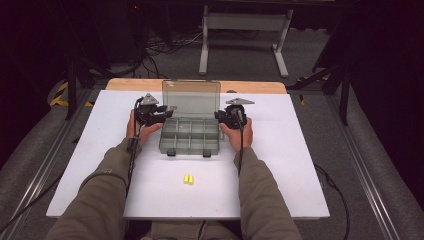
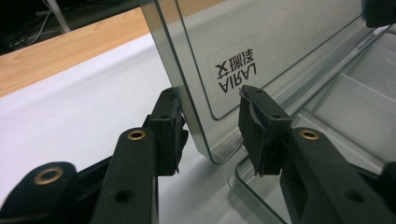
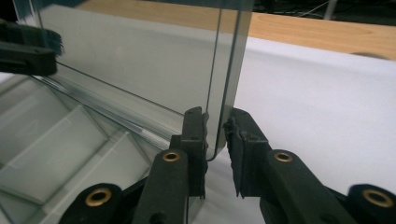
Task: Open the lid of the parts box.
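A clear plastic compartment box (image 1: 191, 136) lies on the white table (image 1: 280, 165) with its lid (image 1: 191, 97) standing upright. My left gripper (image 1: 161, 115) is at the lid's left lower corner. In the left gripper view the jaws of the left gripper (image 2: 210, 123) straddle the lid (image 2: 280, 42); one pad rests against its outer edge and the other stands apart from it, so the gripper is open. My right gripper (image 1: 226, 116) is at the lid's right lower corner. In the right gripper view the right gripper (image 3: 215, 133) has both pads pressed on the lid's side rim (image 3: 233, 56).
Two small yellow pieces (image 1: 188, 178) lie on the table in front of the box. A wooden strip (image 1: 135, 84) runs along the table's far edge. Beyond it are a white metal stand (image 1: 245, 22) and cables on the floor.
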A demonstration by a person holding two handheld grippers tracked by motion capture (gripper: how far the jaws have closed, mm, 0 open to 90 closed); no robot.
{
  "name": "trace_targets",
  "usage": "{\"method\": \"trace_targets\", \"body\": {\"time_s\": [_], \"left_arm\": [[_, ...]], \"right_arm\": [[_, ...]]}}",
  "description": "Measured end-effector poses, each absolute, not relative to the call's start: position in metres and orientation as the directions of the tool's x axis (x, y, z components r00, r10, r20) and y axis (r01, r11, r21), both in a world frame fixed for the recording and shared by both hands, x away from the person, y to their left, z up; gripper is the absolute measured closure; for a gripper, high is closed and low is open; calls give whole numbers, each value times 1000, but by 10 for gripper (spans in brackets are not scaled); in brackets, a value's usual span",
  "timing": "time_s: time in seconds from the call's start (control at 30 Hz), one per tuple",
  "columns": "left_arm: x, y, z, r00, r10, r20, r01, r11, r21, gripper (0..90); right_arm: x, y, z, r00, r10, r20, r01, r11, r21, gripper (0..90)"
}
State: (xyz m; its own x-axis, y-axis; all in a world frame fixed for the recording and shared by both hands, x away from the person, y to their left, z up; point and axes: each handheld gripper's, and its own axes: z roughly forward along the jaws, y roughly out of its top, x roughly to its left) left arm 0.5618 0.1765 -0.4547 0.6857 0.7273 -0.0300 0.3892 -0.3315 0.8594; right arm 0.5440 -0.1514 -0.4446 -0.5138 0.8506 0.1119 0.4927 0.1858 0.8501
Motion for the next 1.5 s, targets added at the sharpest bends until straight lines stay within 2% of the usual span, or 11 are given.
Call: {"method": "trace_targets", "body": {"time_s": [0.03,0.13,0.5,0.8,1.03,1.43,1.5], "left_arm": [[562,177,-455,685,727,-35,391,-327,860,607],[563,179,-457,683,729,-47,393,-312,865,600],[564,181,-458,685,726,-61,396,-300,868,582],[565,183,-460,668,740,-79,411,-278,869,515],[565,183,-461,668,738,-98,419,-263,869,524],[565,182,-458,661,748,-59,406,-291,866,502],[564,182,-457,656,753,-48,405,-298,865,456]], "right_arm": [[544,-149,-444,-512,856,68,482,220,848,776],[545,-147,-443,-510,859,40,475,243,846,774],[546,-149,-445,-509,859,58,480,227,848,768],[547,-148,-447,-488,872,51,481,220,849,761],[547,-147,-449,-485,873,50,484,221,847,773],[547,-146,-447,-488,873,5,472,259,843,730],[547,-147,-446,-490,871,0,470,265,842,722]]}}
